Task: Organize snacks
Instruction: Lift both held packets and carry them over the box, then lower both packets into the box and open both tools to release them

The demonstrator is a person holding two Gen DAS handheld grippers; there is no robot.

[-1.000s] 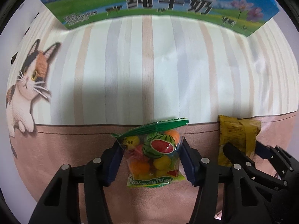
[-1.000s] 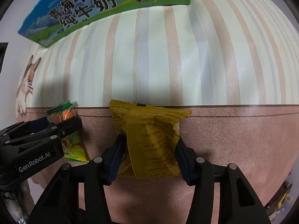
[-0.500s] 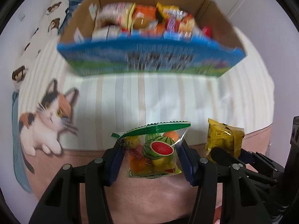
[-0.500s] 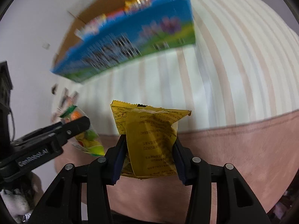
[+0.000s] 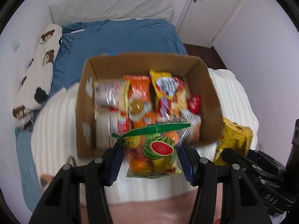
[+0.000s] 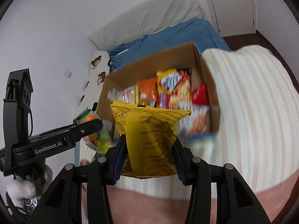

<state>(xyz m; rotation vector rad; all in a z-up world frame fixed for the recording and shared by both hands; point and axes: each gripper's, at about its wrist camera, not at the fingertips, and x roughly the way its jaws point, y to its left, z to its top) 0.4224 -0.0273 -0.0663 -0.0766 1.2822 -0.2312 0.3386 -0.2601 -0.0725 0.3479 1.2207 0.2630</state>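
Pinching fruit-candy bag [image 5: 153, 154] in left gripper [image 5: 152, 163] fingers, right gripper [image 6: 147, 156] fingers clamping yellow packet [image 6: 151, 140]

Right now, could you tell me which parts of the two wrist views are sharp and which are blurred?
Left wrist view: the fruit candy bag in the left gripper is crisp, while the packets in the cardboard box are smeared. Right wrist view: the yellow packet in the right gripper is sharp, the box contents streaked. Both views curve straight lines.
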